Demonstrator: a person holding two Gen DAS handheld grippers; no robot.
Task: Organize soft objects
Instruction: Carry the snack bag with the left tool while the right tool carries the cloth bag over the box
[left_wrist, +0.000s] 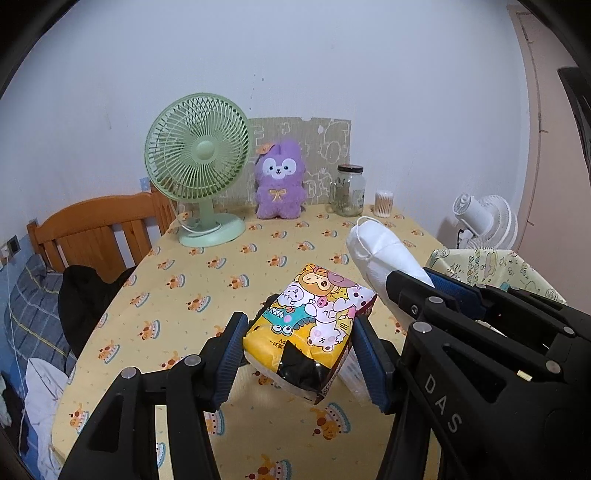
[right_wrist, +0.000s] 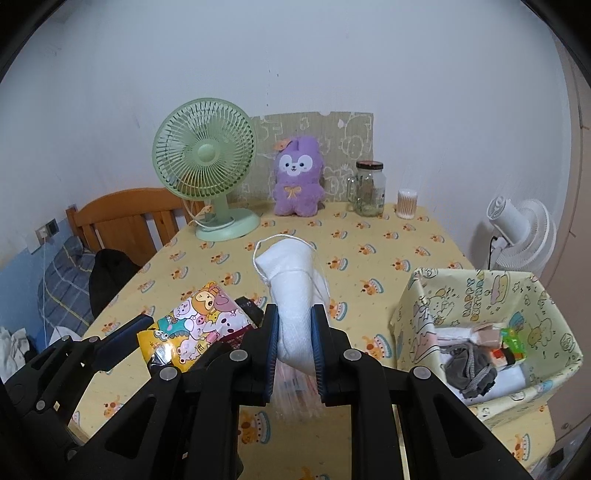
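Above the yellow-clothed table, a cartoon tissue pack is pinched by the left gripper and a white mask bundle is clamped by the right gripper; carriage to the patterned box seems next

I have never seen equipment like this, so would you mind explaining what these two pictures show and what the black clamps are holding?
There is no robot here: a person holds a two-finger clamp in each hand, and each clamp carries a wide-angle camera looking forward along its fingers. One picture comes from the left clamp, the other from the right.

The left gripper grips a colourful cartoon tissue pack. The right gripper is shut on a white mask bundle with string loops.

Below is a table with a yellow cloth. At its back stand a green fan, a purple plush toy, a glass jar and a tub of cotton swabs. On the right sits a paper-lined box already holding small items.
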